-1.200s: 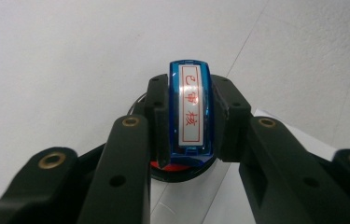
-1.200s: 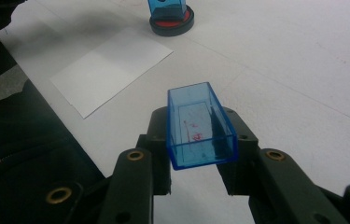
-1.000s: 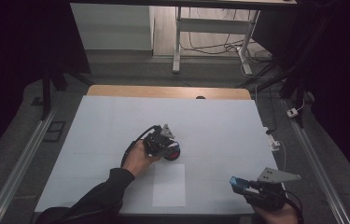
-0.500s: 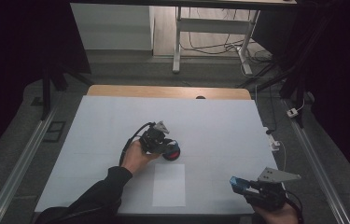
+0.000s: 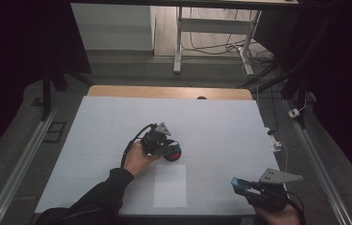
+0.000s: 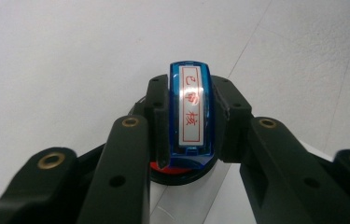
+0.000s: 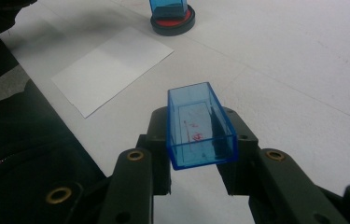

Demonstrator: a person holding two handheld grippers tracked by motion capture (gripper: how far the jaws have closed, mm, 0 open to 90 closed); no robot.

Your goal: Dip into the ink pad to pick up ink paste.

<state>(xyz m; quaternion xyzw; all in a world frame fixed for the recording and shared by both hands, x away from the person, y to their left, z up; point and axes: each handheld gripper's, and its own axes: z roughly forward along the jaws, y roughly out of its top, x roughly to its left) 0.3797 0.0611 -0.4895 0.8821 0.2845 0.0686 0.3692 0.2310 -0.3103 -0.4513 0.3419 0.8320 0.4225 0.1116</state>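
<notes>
My left gripper [image 6: 189, 140] is clamped tight on the blue stamp [image 6: 190, 112], pressing it down onto the red ink pad [image 5: 174, 153] mid-table. Just below sits the white paper [image 5: 170, 185]. Over at the near right edge, my right gripper [image 7: 199, 140] grips the stamp's blue cap [image 7: 199, 125], hollow side up, above the table [image 5: 220, 122].

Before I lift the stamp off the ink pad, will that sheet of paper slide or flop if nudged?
The paper looks thin and lies loose and flat on the table, so it would likely slide. Lifted by one edge, it would probably droop. Stamping down with the stamp should pin it.
</notes>
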